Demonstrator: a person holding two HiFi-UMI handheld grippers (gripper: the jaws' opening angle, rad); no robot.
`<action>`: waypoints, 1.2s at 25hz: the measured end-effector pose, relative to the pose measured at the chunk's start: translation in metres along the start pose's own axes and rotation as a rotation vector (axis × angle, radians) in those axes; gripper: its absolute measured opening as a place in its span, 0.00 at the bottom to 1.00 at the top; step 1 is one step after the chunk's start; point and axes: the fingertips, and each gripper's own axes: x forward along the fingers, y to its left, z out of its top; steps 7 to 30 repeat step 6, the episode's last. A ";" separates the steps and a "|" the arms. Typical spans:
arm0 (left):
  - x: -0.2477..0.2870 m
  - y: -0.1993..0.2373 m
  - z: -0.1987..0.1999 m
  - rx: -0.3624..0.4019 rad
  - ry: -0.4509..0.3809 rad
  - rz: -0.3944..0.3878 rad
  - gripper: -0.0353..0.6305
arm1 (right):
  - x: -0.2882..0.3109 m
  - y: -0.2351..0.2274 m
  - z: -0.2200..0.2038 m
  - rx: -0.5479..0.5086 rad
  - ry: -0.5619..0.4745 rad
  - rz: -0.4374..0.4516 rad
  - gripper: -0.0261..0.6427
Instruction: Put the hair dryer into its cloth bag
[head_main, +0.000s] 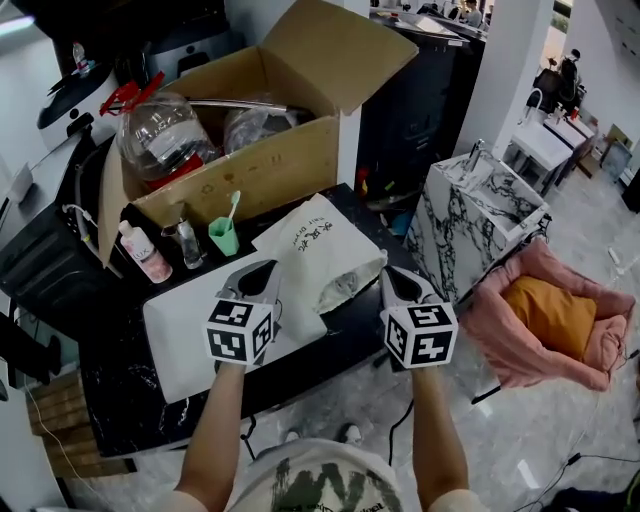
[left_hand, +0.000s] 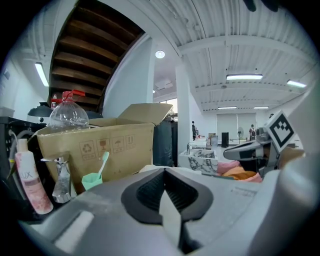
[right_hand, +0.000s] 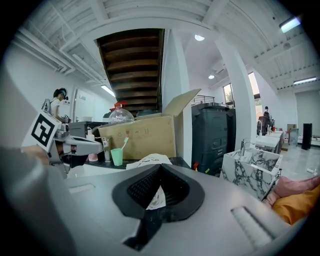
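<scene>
Looking down from the head view, a person holds two grippers at the mouth of a pale cloth bag (head_main: 315, 245) printed with dark characters. The bag lies flat toward the right edge of a black marbled counter (head_main: 330, 345), its left side overlapping a white mat (head_main: 180, 330) and its mouth turned to the near edge.

The main step looks done. The grey hair dryer (head_main: 343, 287) sits inside the bag, and only a rounded grey part shows in the open mouth, with the rest covered by cloth. What seems left is to tuck that part in and close the mouth, though no drawstring can be made out.

The left gripper (head_main: 268, 272) meets the left side of the mouth. Its jaws are closed, and a thin pale strip of what appears to be the bag's cloth is pinched between them. The right gripper (head_main: 392, 278) meets the right side, jaws likewise closed on a sliver of printed cloth.

The bag looks soft and thin, bulging slightly over the dryer. Behind it, along the far edge, stand a cardboard box (head_main: 250, 170) and a green cup (head_main: 224, 236) holding a toothbrush.
</scene>
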 end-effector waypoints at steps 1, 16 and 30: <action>-0.001 0.001 0.000 0.000 0.001 0.003 0.06 | 0.001 0.001 0.000 0.002 -0.001 0.002 0.04; -0.003 0.001 -0.003 -0.004 0.010 0.012 0.06 | 0.002 0.002 -0.001 0.011 -0.008 0.008 0.04; -0.003 0.001 -0.003 -0.004 0.010 0.012 0.06 | 0.002 0.002 -0.001 0.011 -0.008 0.008 0.04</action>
